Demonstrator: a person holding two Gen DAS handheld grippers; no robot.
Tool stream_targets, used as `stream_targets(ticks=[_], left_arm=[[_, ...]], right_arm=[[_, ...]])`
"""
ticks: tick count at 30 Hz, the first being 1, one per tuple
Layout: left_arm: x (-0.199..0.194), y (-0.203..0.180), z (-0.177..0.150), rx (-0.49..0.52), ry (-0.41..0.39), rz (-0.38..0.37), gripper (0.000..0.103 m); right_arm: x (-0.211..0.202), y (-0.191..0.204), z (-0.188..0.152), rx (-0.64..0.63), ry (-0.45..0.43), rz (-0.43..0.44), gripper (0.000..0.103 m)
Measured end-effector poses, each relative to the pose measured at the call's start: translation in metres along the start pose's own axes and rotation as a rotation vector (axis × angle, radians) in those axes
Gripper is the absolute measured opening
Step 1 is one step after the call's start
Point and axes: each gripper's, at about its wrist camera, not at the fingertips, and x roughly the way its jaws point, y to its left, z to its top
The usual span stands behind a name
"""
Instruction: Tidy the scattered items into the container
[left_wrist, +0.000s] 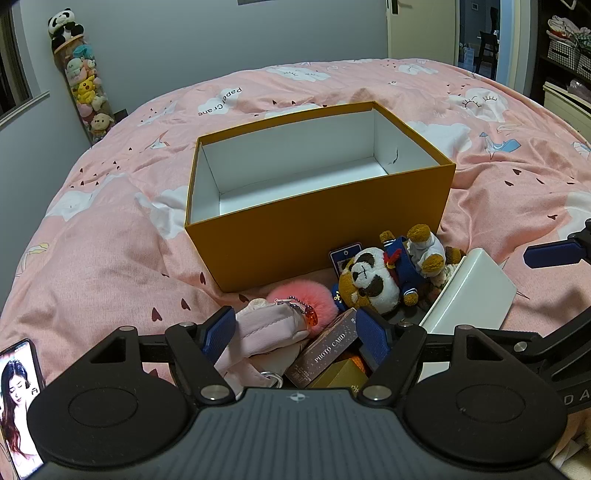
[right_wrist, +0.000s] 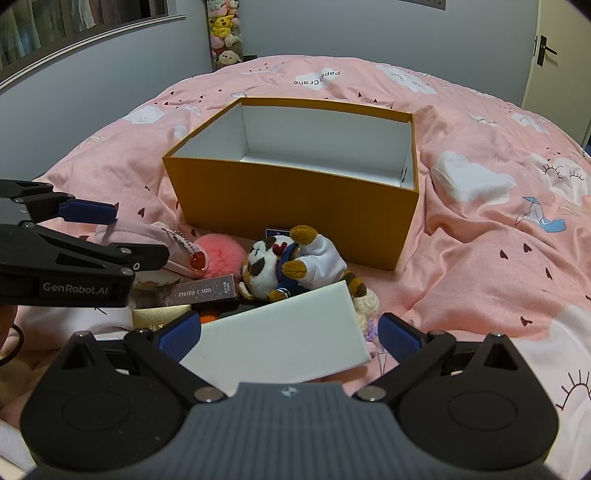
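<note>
In the centre of both views, an orange box (left_wrist: 317, 236) sits open on the pink bedspread (left_wrist: 110, 236), white inside. Just below it lies the clutter: a panda plush (left_wrist: 373, 280), a pink pompom (left_wrist: 303, 295), a pale pink pouch (left_wrist: 266, 325), a "PHOTO CARD" box (left_wrist: 325, 350) and a white box (right_wrist: 284, 339). The left gripper (left_wrist: 295, 332) is spread around the pouch and card box. The right gripper (right_wrist: 290, 338) is spread, straddling the white box.
</note>
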Motion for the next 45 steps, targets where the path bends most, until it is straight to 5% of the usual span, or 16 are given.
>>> stream_targets(ticks=[38,45], left_arm=[[0.0,0.0004,-0.0004,-0.001,-0.001,-0.001,0.083],[-0.0029,0.0093,0.003,-0.014,-0.018,-0.014,0.075]], right_arm=[[0.002,0.0003,-0.0018,0.006,0.008,0.007,0.102],[0.001,-0.0028,0.0002,0.009,0.002,0.002,0.098]])
